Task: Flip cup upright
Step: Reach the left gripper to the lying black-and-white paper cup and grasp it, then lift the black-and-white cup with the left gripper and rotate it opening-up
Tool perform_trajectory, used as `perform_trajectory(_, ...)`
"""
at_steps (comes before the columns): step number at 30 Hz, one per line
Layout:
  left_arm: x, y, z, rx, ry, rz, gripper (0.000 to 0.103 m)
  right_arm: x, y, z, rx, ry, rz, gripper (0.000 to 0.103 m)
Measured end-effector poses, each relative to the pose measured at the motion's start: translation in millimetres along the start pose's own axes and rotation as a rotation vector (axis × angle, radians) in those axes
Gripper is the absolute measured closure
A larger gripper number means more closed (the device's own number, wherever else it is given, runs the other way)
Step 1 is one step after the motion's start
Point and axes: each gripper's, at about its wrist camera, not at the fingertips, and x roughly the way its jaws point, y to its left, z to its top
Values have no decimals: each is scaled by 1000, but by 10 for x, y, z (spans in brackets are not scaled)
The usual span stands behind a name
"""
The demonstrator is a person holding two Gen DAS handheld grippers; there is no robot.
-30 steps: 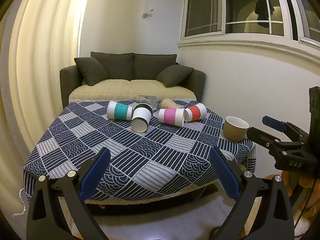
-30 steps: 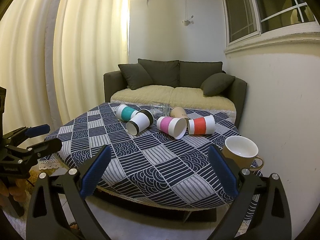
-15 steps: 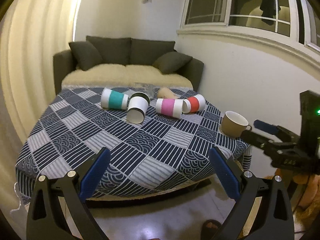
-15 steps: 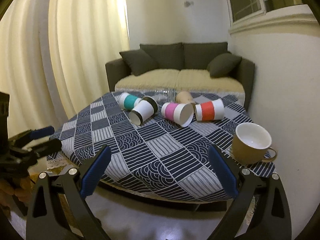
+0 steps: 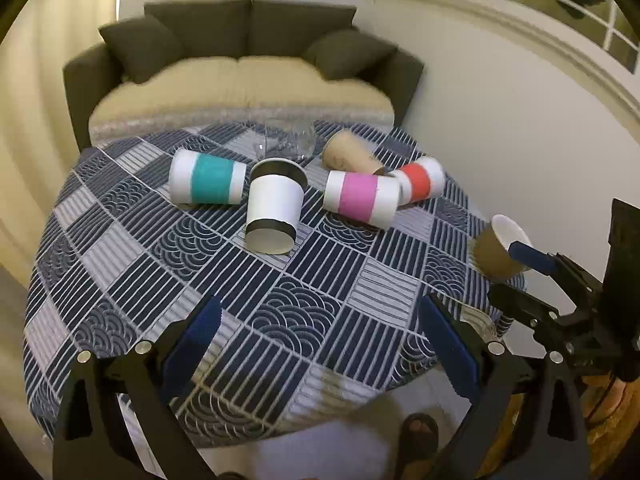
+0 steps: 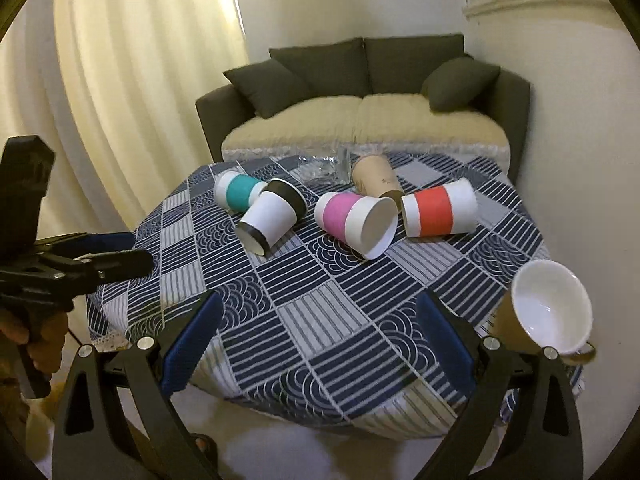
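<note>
Several paper cups lie on their sides on the round table with the blue patterned cloth [image 5: 304,312]: teal-banded [image 5: 206,177], black-and-white [image 5: 274,210], pink-banded [image 5: 362,199], red-banded [image 5: 420,181], plain brown [image 5: 350,154]. They also show in the right wrist view: teal [image 6: 238,191], black-and-white [image 6: 272,216], pink [image 6: 356,222], red [image 6: 438,208], brown [image 6: 376,176]. My left gripper [image 5: 320,336] is open over the near table edge. My right gripper [image 6: 316,334] is open, also near the front edge, empty.
A brown ceramic mug [image 6: 544,312] stands upright at the table's right edge, close to my right gripper's right finger; it also shows in the left wrist view [image 5: 498,250]. A clear glass [image 5: 288,140] lies at the back. A dark sofa [image 5: 240,60] stands behind the table.
Both grippers have risen and moved forward over the table's near edge, tilting down; the cups and mug look larger and closer. Nothing on the table has moved.
</note>
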Motion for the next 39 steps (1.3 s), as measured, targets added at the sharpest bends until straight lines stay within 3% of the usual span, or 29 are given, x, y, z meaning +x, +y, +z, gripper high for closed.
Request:
perform_trajectory(12,956,280,742,-60,225,29,8,730,-201,211,100,144,95,7)
perform_trajectory(19,1392,327,925,-54,344,70,15,891,-514,97,202,161,113,7)
perform_trajectory(22,1504,320,990,-55,370,97,29,929,-557,77,207,167,126,7)
perform_trajectory(24,1597,321,1017,-59,410,101,29,940,-557,69,200,173,128,7)
perform_trajectory(29,1765,288,1036,-25,464,162,29,911,-477,87,135,161,101,7)
perform_trajectory(30,1790,298,1031,-22,474,169,33,892,-457,92,116,157,90,7)
perform_trajectory(31,1811,300,1020,-22,480,180,43,878,-446,92,103,155,81,7)
perform_trajectory(39,1687,283,1023,-63,470,184,44,797,-493,45,140,183,124,7)
